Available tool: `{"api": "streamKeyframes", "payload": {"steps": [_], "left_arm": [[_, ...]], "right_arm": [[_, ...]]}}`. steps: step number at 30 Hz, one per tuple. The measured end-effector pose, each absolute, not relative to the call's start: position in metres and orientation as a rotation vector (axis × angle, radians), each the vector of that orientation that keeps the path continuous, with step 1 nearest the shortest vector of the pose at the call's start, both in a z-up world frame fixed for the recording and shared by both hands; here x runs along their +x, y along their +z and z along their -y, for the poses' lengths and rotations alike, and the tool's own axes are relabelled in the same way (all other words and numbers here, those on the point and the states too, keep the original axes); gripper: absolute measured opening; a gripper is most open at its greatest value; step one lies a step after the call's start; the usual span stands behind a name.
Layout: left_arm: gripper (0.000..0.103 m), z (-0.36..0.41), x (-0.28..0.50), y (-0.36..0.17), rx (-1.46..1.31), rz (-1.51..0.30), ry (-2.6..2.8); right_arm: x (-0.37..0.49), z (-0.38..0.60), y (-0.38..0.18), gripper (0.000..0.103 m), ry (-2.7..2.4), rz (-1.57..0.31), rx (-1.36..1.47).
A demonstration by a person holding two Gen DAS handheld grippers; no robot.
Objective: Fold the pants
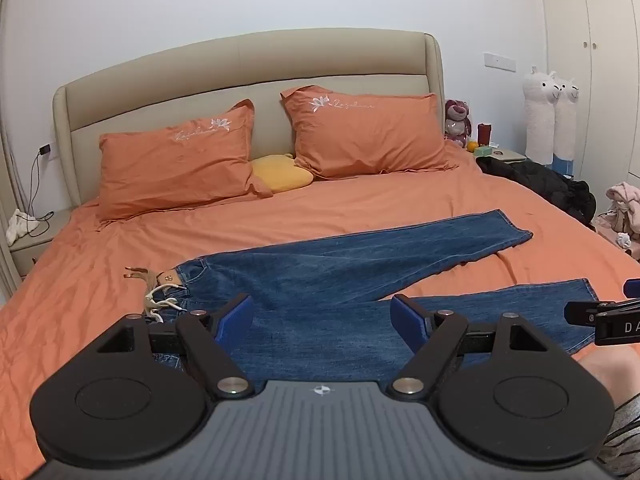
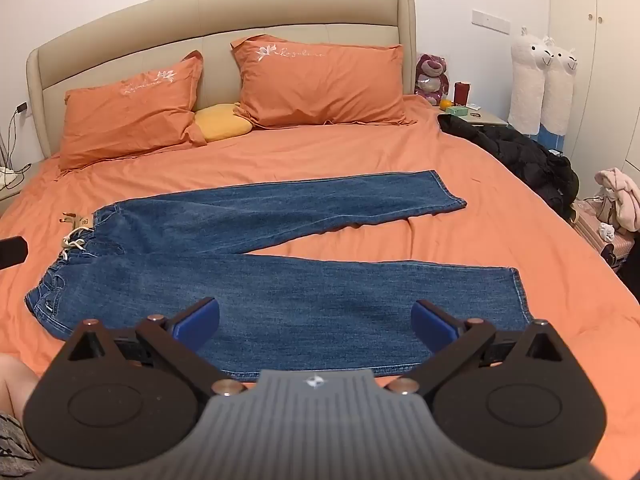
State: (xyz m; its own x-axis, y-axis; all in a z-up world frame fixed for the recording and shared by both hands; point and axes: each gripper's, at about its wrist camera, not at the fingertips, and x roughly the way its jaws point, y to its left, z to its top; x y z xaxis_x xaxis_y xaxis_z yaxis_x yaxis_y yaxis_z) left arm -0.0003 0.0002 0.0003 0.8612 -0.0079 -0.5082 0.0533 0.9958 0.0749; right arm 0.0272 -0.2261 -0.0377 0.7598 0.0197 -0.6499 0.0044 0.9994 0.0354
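Observation:
Blue jeans (image 2: 256, 280) lie flat on the orange bed, waistband with a white drawstring (image 2: 74, 242) to the left, both legs spread apart and running right. They also show in the left wrist view (image 1: 328, 276). My left gripper (image 1: 322, 318) is open and empty, above the seat of the jeans near the waistband. My right gripper (image 2: 316, 322) is open and empty, above the near leg. The right gripper's tip shows at the right edge of the left wrist view (image 1: 600, 316).
Two orange pillows (image 2: 316, 80) and a yellow cushion (image 2: 222, 122) lie at the headboard. A black jacket (image 2: 520, 152) lies on the bed's right edge. A nightstand with small items (image 2: 472, 114), plush toys (image 2: 540, 80) and a clothes pile (image 2: 616, 196) stand to the right.

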Motion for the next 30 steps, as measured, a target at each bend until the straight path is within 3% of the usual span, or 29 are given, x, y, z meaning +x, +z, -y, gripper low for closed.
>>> {"api": "streamKeyframes", "payload": {"steps": [30], "left_arm": [[0.091,-0.002,0.001,-0.002,0.109,-0.545,-0.035]], "right_arm": [[0.024,0.22,-0.034,0.098,-0.01,-0.684,0.022]]}}
